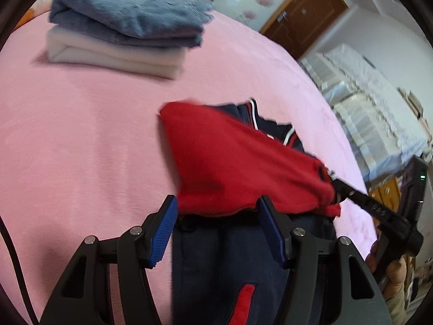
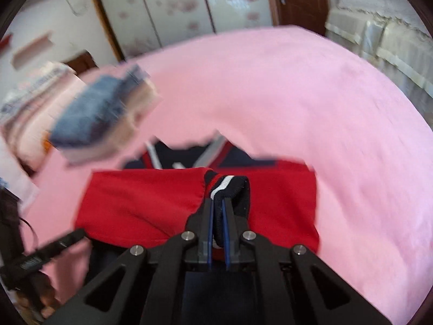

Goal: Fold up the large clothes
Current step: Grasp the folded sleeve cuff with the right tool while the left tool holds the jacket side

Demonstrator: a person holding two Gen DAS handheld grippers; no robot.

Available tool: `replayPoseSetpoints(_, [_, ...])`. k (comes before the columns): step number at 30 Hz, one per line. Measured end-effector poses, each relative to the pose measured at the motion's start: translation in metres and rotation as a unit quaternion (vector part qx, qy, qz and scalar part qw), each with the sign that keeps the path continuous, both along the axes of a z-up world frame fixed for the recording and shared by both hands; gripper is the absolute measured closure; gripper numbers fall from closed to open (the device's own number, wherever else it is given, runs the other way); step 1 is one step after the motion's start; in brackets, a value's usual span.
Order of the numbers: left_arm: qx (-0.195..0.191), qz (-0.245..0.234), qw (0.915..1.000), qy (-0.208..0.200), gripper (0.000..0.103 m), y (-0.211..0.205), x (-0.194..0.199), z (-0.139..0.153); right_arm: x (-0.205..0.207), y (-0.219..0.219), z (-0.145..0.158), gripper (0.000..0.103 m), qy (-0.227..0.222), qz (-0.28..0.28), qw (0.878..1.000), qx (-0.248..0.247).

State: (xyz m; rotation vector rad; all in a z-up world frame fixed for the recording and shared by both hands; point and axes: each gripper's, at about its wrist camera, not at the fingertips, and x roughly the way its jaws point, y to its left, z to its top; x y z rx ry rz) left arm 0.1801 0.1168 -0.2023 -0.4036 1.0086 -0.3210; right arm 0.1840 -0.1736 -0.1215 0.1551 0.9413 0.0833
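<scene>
A red and navy jacket [image 1: 232, 168] lies on the pink bed cover [image 1: 81, 140]. My left gripper [image 1: 217, 208] is open, its blue pads on either side of the jacket's near edge, over the navy part. My right gripper [image 2: 217, 205] is shut on the jacket's navy ribbed cuff with red and white stripes [image 2: 230, 187], holding the red sleeve [image 2: 140, 203] across the jacket's body [image 2: 284, 203]. The right gripper also shows in the left wrist view [image 1: 335, 184], at the sleeve's right end.
A stack of folded clothes, blue denim [image 1: 127, 13] on white [image 1: 108, 54], sits at the far left of the bed; it also shows in the right wrist view [image 2: 100, 113]. A wardrobe [image 2: 176, 5] and brown door [image 1: 303, 16] stand behind. A covered cabinet [image 1: 373, 113] is right.
</scene>
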Motion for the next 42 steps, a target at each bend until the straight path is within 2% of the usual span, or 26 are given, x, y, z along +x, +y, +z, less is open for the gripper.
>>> replayPoseSetpoints(2, [0.012, -0.015, 0.9998, 0.003, 0.043, -0.006, 0.001, -0.001, 0.001, -0.006, -0.017, 0.091, 0.032, -0.007, 0.999, -0.007])
replayPoseSetpoints(4, [0.017, -0.037, 0.9992, 0.003, 0.043, -0.009, -0.001, 0.003, -0.001, -0.014, -0.024, 0.089, 0.044, -0.014, 0.999, 0.001])
replayPoseSetpoints(8, [-0.011, -0.073, 0.9973, 0.001, 0.042, 0.0, -0.007, 0.016, -0.005, -0.029, -0.015, 0.077, 0.034, -0.013, 0.999, 0.039])
replayPoseSetpoints(10, [-0.025, -0.072, 0.9971, -0.005, 0.036, 0.01, -0.008, 0.023, -0.005, -0.036, -0.01, 0.067, 0.026, -0.011, 0.998, 0.051])
replayPoseSetpoints(11, [-0.032, -0.063, 0.9975, -0.009, 0.034, 0.016, -0.006, 0.026, -0.004, -0.039, -0.007, 0.065, 0.023, -0.012, 0.998, 0.055])
replayPoseSetpoints(16, [-0.059, -0.02, 0.9979, 0.021, 0.034, 0.039, 0.019, 0.015, 0.012, -0.044, -0.013, 0.063, 0.031, -0.013, 0.997, 0.072])
replayPoseSetpoints(20, [-0.052, -0.008, 0.9971, 0.054, 0.034, 0.041, 0.046, -0.007, 0.03, -0.042, -0.031, 0.063, 0.06, -0.004, 0.994, 0.095])
replayPoseSetpoints(23, [-0.049, -0.01, 0.9962, 0.072, 0.035, 0.038, 0.06, -0.022, 0.032, -0.033, -0.038, 0.063, 0.061, 0.006, 0.995, 0.081])
replayPoseSetpoints(24, [-0.049, -0.01, 0.996, 0.075, 0.039, 0.037, 0.063, -0.026, 0.032, -0.031, -0.038, 0.069, 0.058, 0.011, 0.995, 0.077])
replayPoseSetpoints(25, [-0.048, -0.008, 0.9961, 0.073, 0.045, 0.036, 0.066, -0.027, 0.03, -0.03, -0.037, 0.086, 0.052, 0.016, 0.996, 0.073])
replayPoseSetpoints(26, [-0.045, -0.006, 0.9965, 0.071, 0.061, 0.035, 0.069, -0.028, 0.028, -0.029, -0.035, 0.086, 0.045, 0.025, 0.996, 0.073])
replayPoseSetpoints(27, [-0.046, -0.006, 0.9965, 0.07, 0.083, 0.035, 0.072, -0.028, 0.024, -0.029, -0.03, 0.087, 0.032, 0.023, 0.997, 0.067])
replayPoseSetpoints(28, [-0.052, -0.009, 0.9962, 0.069, 0.092, 0.034, 0.075, -0.027, 0.021, -0.03, -0.025, 0.088, 0.017, 0.017, 0.998, 0.058])
replayPoseSetpoints(30, [-0.051, -0.005, 0.9974, 0.05, 0.094, 0.033, 0.078, -0.02, 0.011, -0.033, -0.008, 0.088, -0.031, 0.002, 0.999, 0.032])
replayPoseSetpoints(32, [-0.023, -0.007, 0.9993, 0.028, 0.097, 0.027, 0.081, -0.014, 0.007, -0.042, -0.004, 0.088, -0.051, -0.02, 0.998, 0.02])
replayPoseSetpoints(36, [0.04, -0.019, 0.9986, 0.03, 0.1, 0.009, 0.09, -0.024, 0.022, -0.054, -0.036, 0.088, 0.003, -0.042, 0.999, 0.017])
replayPoseSetpoints(38, [0.061, -0.025, 0.9974, 0.028, 0.101, 0.004, 0.091, -0.028, 0.025, -0.054, -0.042, 0.084, 0.01, -0.043, 0.999, 0.017])
replayPoseSetpoints(42, [0.067, -0.023, 0.9971, 0.028, 0.099, 0.006, 0.09, -0.024, 0.025, -0.057, -0.036, 0.069, 0.021, -0.053, 0.998, 0.034])
